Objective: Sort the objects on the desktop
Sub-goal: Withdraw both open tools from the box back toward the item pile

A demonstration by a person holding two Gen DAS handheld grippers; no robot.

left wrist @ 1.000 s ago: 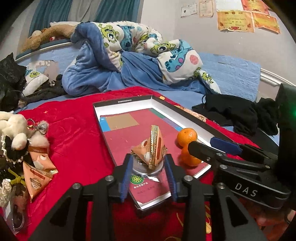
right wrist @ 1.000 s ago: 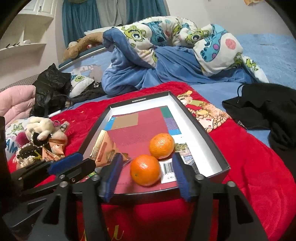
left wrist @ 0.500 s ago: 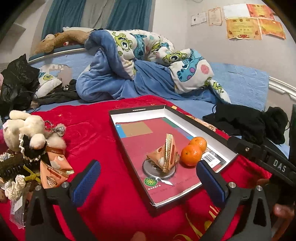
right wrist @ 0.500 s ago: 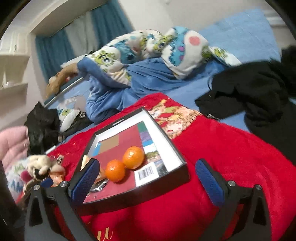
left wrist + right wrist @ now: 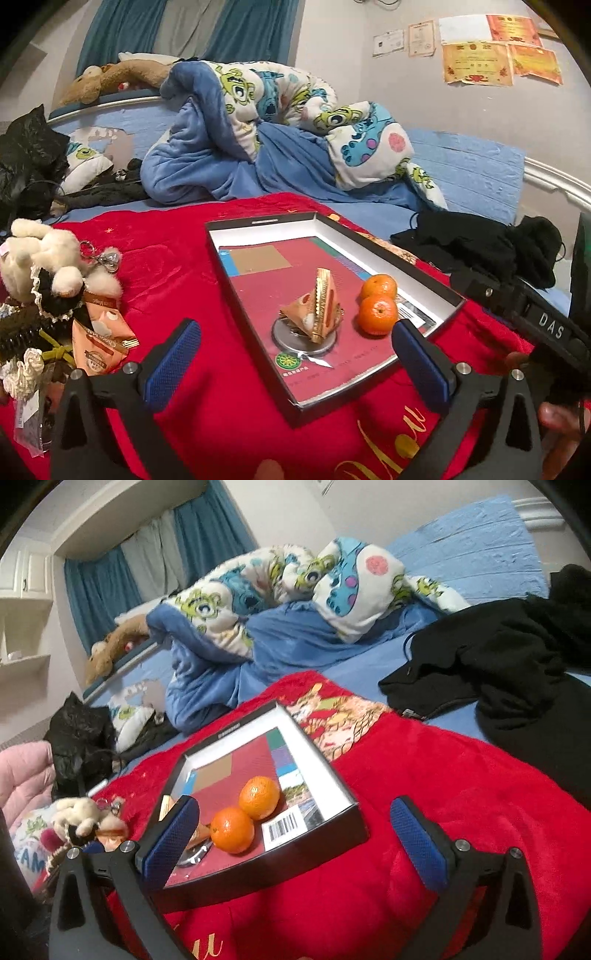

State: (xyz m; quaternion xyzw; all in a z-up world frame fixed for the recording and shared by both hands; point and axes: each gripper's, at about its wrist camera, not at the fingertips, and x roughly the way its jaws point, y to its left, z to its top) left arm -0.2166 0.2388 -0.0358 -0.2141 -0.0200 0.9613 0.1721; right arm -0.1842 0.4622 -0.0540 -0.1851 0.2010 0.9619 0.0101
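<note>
The box (image 5: pixel 424 275) on the red blanket (image 5: pixel 177 258) holds two oranges (image 5: pixel 377 314) beside a snack packet (image 5: pixel 319 308), with left gripper (image 5: pixel 297 363) and right gripper (image 5: pixel 295 843) fingers spread, gripping nothing.

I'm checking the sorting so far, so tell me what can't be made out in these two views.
- Right wrist view: the snack packet and metal disc in the tray are mostly hidden behind the right claw finger.
- Left wrist view: the pile by the plush toy is cut off by the left edge.
- Packet print: too small to read.
</note>
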